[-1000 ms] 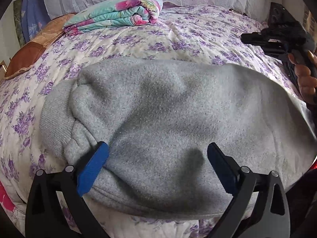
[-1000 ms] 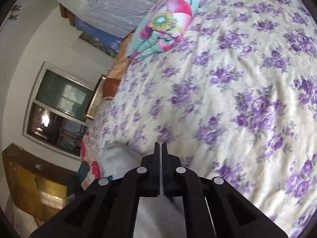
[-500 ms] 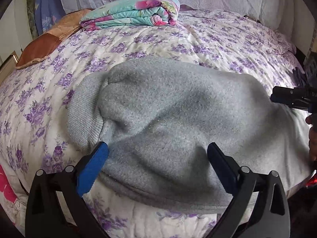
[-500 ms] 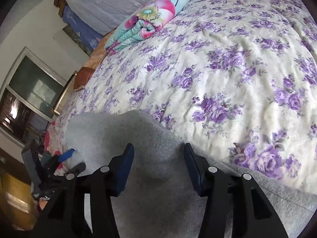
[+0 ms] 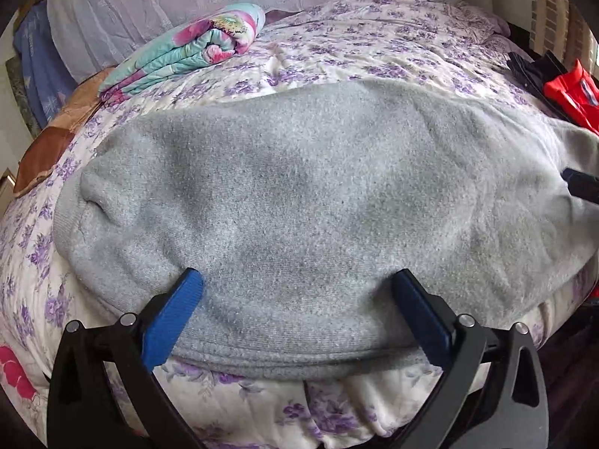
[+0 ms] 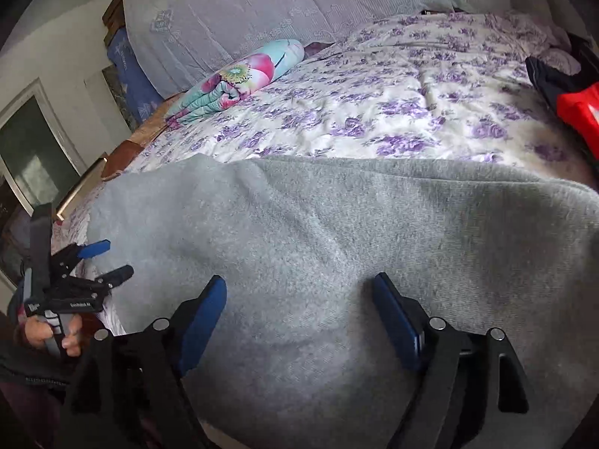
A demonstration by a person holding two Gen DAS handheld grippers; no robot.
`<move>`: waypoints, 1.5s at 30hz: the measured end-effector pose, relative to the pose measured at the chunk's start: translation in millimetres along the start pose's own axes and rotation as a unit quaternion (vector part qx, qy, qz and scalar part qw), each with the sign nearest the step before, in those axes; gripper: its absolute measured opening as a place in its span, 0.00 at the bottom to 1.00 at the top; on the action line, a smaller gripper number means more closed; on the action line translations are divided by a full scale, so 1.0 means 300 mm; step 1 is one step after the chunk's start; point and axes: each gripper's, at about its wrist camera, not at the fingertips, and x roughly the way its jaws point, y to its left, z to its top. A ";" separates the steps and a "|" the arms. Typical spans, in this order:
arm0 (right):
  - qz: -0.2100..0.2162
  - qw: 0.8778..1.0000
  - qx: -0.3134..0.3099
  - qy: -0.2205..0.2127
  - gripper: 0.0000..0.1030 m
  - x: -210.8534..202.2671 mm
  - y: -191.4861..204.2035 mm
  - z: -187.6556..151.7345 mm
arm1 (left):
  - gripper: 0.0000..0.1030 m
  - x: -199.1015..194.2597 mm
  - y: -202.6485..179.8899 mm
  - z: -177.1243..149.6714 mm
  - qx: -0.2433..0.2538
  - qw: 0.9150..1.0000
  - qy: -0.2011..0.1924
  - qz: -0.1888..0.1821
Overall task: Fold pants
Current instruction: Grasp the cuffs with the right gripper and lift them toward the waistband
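Grey fleece pants (image 5: 299,205), lying flat in a broad folded slab across the purple-flowered white quilt (image 5: 374,45), serve as the reference for all positions below. Left gripper (image 5: 297,292) is level at the pants' near hem, its blue-padded fingers (image 5: 172,318) spread wide apart with the fabric edge between them, clamping nothing. Right gripper (image 6: 299,299) is over the same garment farther toward its right end, fingers likewise set apart and holding nothing; whether the pads touch the cloth cannot be determined. In the right wrist view the left gripper (image 6: 103,260) appears at the pants' left edge, held in the person's left hand (image 6: 56,333), jaws parted. Beyond the pants, toward the head of the bed, a rolled turquoise-and-pink floral blanket (image 5: 194,52) lies well apart from them on the quilt, in front of a pale lilac lace-patterned cover (image 6: 280,3). Near the pants' right end sits a red and black garment (image 6: 572,101), just beside the grey fabric. A brown patchwork cloth (image 5: 48,146) lies left of the pants at the quilt's edge.
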 end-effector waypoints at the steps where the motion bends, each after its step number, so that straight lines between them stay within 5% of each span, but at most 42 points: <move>1: 0.018 0.999 0.000 -0.026 0.78 -0.058 0.004 -0.006 | 0.96 -0.019 0.004 0.014 -0.010 1.000 0.001 -0.010; 4: -0.022 0.994 -0.027 -0.099 0.78 -0.249 -0.001 -0.045 | 0.96 -0.090 -0.023 0.045 -0.016 0.999 -0.019 -0.047; 9: -0.056 0.973 0.136 -0.180 0.91 -0.483 -0.241 -0.186 | 0.96 -0.163 -0.224 0.096 0.045 0.992 -0.045 -0.113; 12: -0.032 0.958 0.234 -0.159 0.91 -0.463 -0.408 -0.244 | 0.96 -0.174 -0.404 0.151 0.094 0.983 -0.064 -0.145; 14: 0.025 0.947 0.280 -0.156 0.91 -0.417 -0.486 -0.261 | 0.96 -0.162 -0.537 0.193 0.124 0.978 -0.072 -0.154; 18: 0.043 0.943 0.283 -0.171 0.93 -0.341 -0.521 -0.229 | 0.96 -0.072 -0.723 0.278 0.123 0.978 -0.032 -0.168; 21: 0.037 0.943 0.277 -0.178 0.97 -0.321 -0.496 -0.212 | 0.96 0.114 -0.821 0.225 0.150 0.981 0.023 -0.123; 22: 0.028 0.946 0.273 -0.174 0.97 -0.316 -0.490 -0.209 | 0.96 0.101 -0.809 0.204 0.137 0.982 -0.013 -0.129; 27: 0.072 0.940 0.276 -0.186 0.97 -0.324 -0.477 -0.211 | 0.95 0.023 -0.779 0.224 0.105 0.985 -0.016 -0.136; 29: 0.082 0.940 0.276 -0.185 0.97 -0.332 -0.480 -0.215 | 0.95 -0.046 -0.759 0.234 0.109 0.987 -0.061 -0.100; 31: 0.083 0.940 0.278 -0.181 0.97 -0.330 -0.486 -0.219 | 0.95 -0.013 -0.758 0.240 0.111 0.990 -0.045 -0.072; 33: 0.050 0.942 0.287 -0.166 0.91 -0.307 -0.500 -0.211 | 0.96 0.127 -0.759 0.240 0.105 0.991 0.037 -0.080; 35: 0.023 0.944 0.289 -0.156 0.90 -0.309 -0.494 -0.193 | 0.96 0.115 -0.736 0.242 0.085 0.992 0.023 -0.092; 37: 0.007 0.948 0.283 -0.149 0.58 -0.305 -0.489 -0.175 | 0.96 0.101 -0.742 0.248 0.090 0.992 0.019 -0.087; 38: 0.022 0.949 0.277 -0.147 0.28 -0.302 -0.494 -0.168 | 0.96 0.099 -0.734 0.248 0.086 0.992 0.020 -0.092; 45: -0.034 0.974 0.122 -0.188 0.27 -0.403 -0.242 -0.006 | 0.96 0.013 -0.609 0.255 0.043 0.994 -0.006 -0.102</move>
